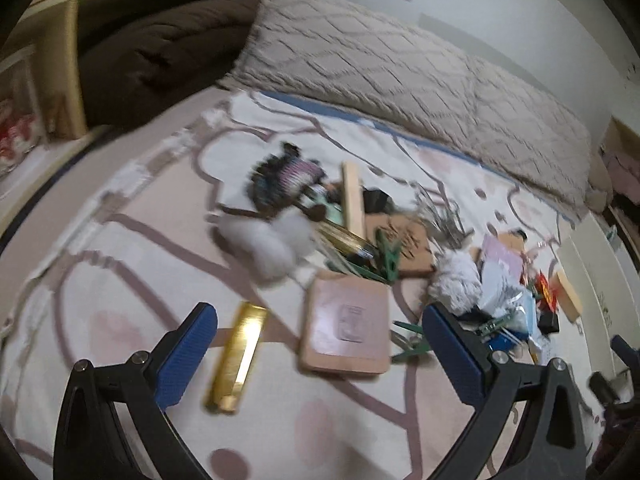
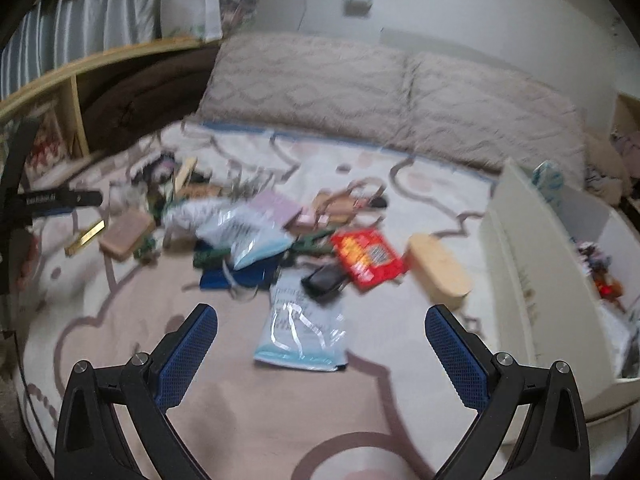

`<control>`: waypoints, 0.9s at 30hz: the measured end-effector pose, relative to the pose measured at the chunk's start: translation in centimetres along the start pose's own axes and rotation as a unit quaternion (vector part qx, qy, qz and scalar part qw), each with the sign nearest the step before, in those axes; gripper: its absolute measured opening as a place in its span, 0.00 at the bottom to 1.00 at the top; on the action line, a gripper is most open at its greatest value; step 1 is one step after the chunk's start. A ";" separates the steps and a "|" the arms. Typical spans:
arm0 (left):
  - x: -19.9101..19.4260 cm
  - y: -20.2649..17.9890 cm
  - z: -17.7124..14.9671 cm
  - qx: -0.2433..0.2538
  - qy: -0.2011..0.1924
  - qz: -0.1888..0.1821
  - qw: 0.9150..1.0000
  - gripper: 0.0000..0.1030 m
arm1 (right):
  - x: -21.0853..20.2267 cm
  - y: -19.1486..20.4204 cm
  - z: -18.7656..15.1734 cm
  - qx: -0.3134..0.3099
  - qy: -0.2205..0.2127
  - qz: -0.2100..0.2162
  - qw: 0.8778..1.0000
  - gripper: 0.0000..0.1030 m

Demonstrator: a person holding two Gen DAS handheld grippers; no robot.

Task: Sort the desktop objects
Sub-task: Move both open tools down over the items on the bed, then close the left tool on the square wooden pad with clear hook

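Observation:
A pile of small objects lies on a patterned blanket (image 1: 120, 280). My left gripper (image 1: 320, 344) is open and empty above a gold bar-shaped box (image 1: 236, 360) and a pink flat case (image 1: 346, 332). White fluffy balls (image 1: 272, 244), green clips (image 1: 386, 256) and a wooden stick (image 1: 354, 200) lie beyond. My right gripper (image 2: 320, 340) is open and empty above a clear-and-blue plastic packet (image 2: 302, 328). A red snack packet (image 2: 366, 258), a black object (image 2: 324, 278) and a wooden brush (image 2: 438, 268) lie just past it.
A white storage box (image 2: 520, 280) with several items inside stands at the right. Two beige pillows (image 2: 380, 92) line the far edge. A wooden shelf (image 2: 72, 80) with a dark brown cushion (image 1: 160, 56) is at the left. The left gripper's arm (image 2: 24, 200) shows at the far left.

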State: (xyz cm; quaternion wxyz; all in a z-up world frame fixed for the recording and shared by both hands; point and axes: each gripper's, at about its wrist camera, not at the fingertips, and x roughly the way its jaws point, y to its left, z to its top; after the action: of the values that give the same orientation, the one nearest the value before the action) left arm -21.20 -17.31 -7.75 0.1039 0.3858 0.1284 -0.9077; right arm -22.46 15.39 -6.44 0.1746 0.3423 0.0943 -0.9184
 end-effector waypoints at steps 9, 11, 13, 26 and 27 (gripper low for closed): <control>3.5 -2.1 -0.7 0.043 0.034 0.035 0.998 1.00 | 3.7 0.1 -1.5 -0.004 0.060 0.006 0.998 1.00; 4.1 -2.1 -0.9 0.046 0.040 0.042 0.997 1.00 | 4.2 -0.1 -1.7 0.002 0.067 0.013 0.998 1.00; 4.4 -2.2 -1.1 0.049 0.043 0.045 0.997 1.00 | 4.5 -0.3 -1.8 0.008 0.074 0.017 0.997 1.00; 5.0 -2.2 -1.4 0.057 0.052 0.029 0.997 0.63 | 6.1 -0.4 -0.7 0.029 0.092 0.052 0.994 1.00; 4.8 -2.2 -1.6 0.059 0.052 0.025 0.997 0.63 | 6.3 -0.4 -0.6 0.031 0.094 0.053 0.994 1.00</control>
State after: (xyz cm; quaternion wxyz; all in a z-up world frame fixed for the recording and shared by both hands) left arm -24.00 -15.17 -11.94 0.0963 0.4410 0.0703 -0.8895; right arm -26.69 14.27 -11.07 0.2026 0.4371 0.0640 -0.8739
